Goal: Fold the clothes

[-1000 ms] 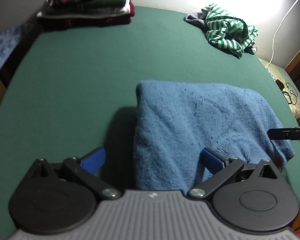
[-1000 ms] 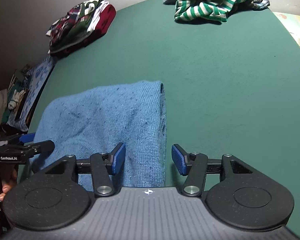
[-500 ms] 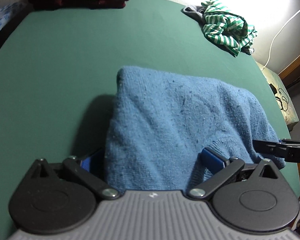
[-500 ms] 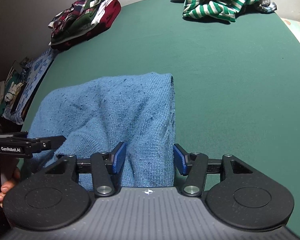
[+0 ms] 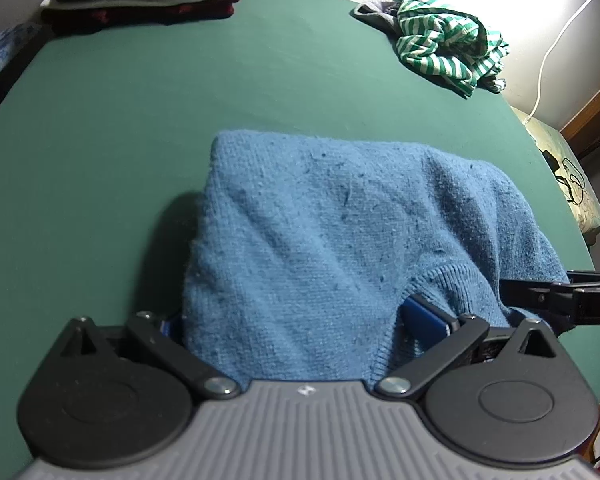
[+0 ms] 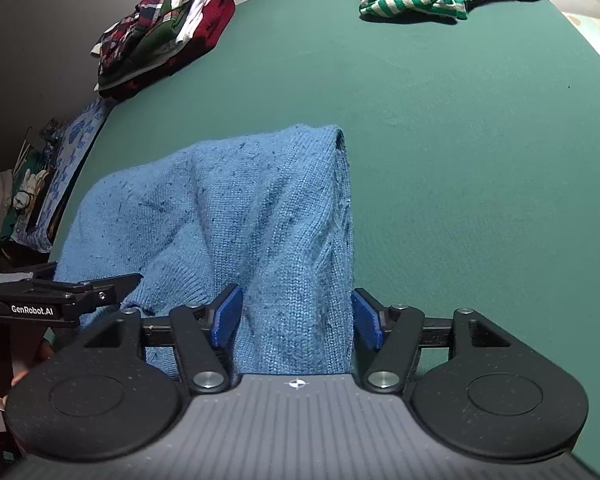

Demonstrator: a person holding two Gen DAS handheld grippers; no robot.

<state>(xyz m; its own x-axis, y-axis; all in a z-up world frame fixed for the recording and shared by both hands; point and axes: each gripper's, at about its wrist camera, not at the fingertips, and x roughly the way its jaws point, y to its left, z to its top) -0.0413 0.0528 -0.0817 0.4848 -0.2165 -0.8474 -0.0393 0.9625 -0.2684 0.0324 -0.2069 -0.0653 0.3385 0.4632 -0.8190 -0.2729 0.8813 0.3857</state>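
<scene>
Two grippers: I have both at the near edge of the blue sweater (image 5: pixel 340 240), one at each side of its width.
Sweater: it lies folded on the green table (image 5: pixel 120 128), its far fold flat and its near part bunched up toward me.
Right gripper (image 6: pixel 296 320): its jaws are opening, with the sweater's right-hand edge between the blue pads; as I read it, the pads stand just clear of the knit and no longer pinch it.
Left gripper (image 5: pixel 300 320): its jaws stand wide with the sweater's left portion between them; one pad is hidden behind the cloth, so I judge it loose rather than gripping.
Step in hand: I judge this to be the release after laying a fold.
Doing it well: I want both pads fully clear before I draw back, or the knit may snag and drag the fold open.
Finished pile (image 6: pixel 164 40): it sits at the far left corner, well apart.
Striped garment (image 5: pixel 448 52): it waits crumpled at the far right.
</scene>
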